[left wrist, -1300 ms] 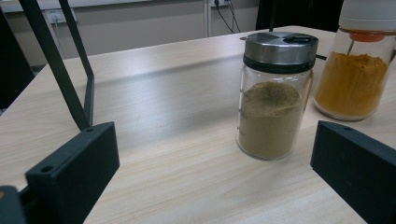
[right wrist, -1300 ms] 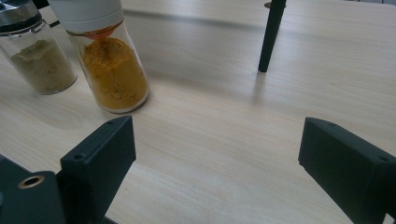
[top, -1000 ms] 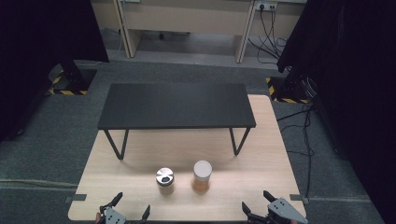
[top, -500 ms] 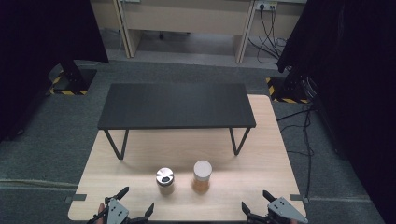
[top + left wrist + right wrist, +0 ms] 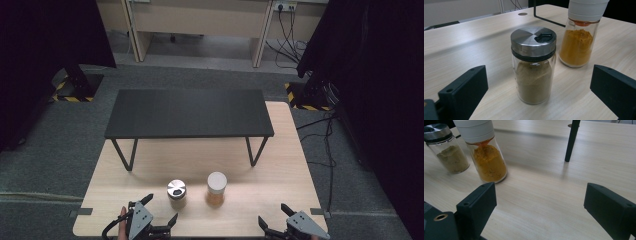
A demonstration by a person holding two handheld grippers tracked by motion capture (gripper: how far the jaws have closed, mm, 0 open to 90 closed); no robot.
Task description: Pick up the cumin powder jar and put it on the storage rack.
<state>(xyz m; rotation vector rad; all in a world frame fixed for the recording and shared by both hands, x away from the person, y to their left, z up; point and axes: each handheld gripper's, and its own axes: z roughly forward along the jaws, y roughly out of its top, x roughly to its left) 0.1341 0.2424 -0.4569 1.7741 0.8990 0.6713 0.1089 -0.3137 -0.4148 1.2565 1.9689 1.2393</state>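
A steel-lidded jar point(image 5: 533, 66) of tan powder is seen upright on the wooden table point(image 5: 280, 165), just beside a white-capped jar point(image 5: 216, 188) of orange powder. It is framed, untouched, by the spread-jawed left gripper point(image 5: 159, 212); the right gripper point(image 5: 272, 219) is likewise held wide apart, empty.

high: overhead, forward-down | claw views: low, close | shared: jars point(image 5: 216, 188)
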